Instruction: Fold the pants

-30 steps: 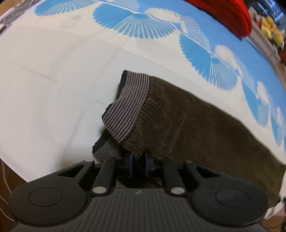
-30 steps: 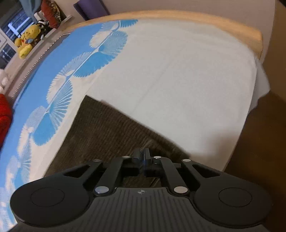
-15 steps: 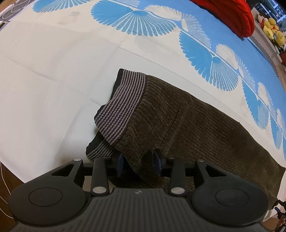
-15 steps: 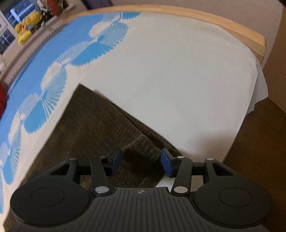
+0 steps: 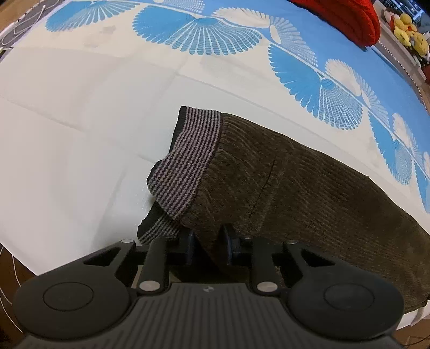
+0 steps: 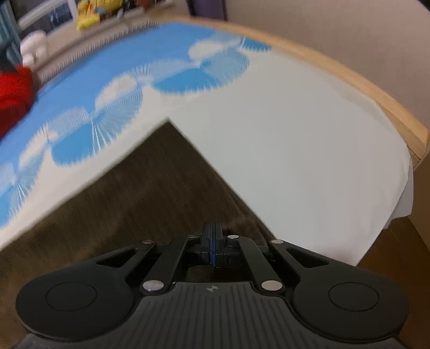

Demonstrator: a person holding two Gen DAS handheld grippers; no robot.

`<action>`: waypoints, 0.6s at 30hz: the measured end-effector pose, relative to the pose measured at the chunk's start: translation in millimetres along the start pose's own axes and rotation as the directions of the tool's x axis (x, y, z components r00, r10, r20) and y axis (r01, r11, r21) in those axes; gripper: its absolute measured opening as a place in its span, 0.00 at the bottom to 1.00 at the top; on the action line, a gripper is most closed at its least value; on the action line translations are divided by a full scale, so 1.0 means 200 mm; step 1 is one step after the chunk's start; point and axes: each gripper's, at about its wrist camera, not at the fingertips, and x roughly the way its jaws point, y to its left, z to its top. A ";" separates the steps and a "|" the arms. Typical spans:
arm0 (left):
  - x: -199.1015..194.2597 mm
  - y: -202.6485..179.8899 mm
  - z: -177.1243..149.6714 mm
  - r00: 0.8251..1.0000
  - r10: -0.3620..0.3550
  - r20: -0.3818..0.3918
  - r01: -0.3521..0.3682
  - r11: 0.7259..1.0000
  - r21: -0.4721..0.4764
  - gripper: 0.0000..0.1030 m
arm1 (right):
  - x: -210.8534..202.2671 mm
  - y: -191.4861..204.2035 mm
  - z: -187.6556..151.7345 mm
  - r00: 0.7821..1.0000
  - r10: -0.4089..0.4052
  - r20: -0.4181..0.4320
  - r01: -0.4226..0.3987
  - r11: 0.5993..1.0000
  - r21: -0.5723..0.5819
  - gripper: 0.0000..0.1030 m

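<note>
Dark brown corduroy pants [image 5: 295,188] lie on a white and blue sheet, folded lengthwise, with a grey striped waistband [image 5: 185,166] at their left end. My left gripper [image 5: 208,241] is partly open, its jaws on either side of the near edge of the pants by the waistband. In the right wrist view the leg end of the pants [image 6: 139,193] spreads ahead. My right gripper [image 6: 212,245] has its jaws pressed together at the near edge of the leg end; whether cloth is pinched between them is hidden.
The sheet [image 5: 80,134] has blue fan patterns along the far side. A red cushion [image 5: 346,18] and yellow plush toys [image 5: 408,21] sit beyond it. A wooden bed rim [image 6: 362,88] curves on the right, with brown floor [image 6: 403,268] below.
My left gripper went from shut on the pants edge to partly open. My right gripper opened half a second ago and has closed again, and its view has swung and blurred.
</note>
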 end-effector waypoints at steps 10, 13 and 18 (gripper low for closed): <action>0.00 -0.01 0.00 1.000 -0.002 -0.006 0.002 1.000 0.013 0.24 | 0.03 -0.10 0.00 0.998 -0.057 -0.035 0.060 0.995 0.084 0.44; 0.00 0.00 0.00 1.000 -0.004 -0.006 0.004 1.000 0.013 0.24 | 0.01 -0.15 0.01 0.999 -0.042 -0.009 0.043 0.989 0.143 0.46; 0.00 -0.01 0.00 1.000 0.003 -0.008 -0.003 1.000 0.018 0.24 | 0.00 -0.27 0.01 1.000 -0.015 -0.018 0.019 0.953 0.304 0.49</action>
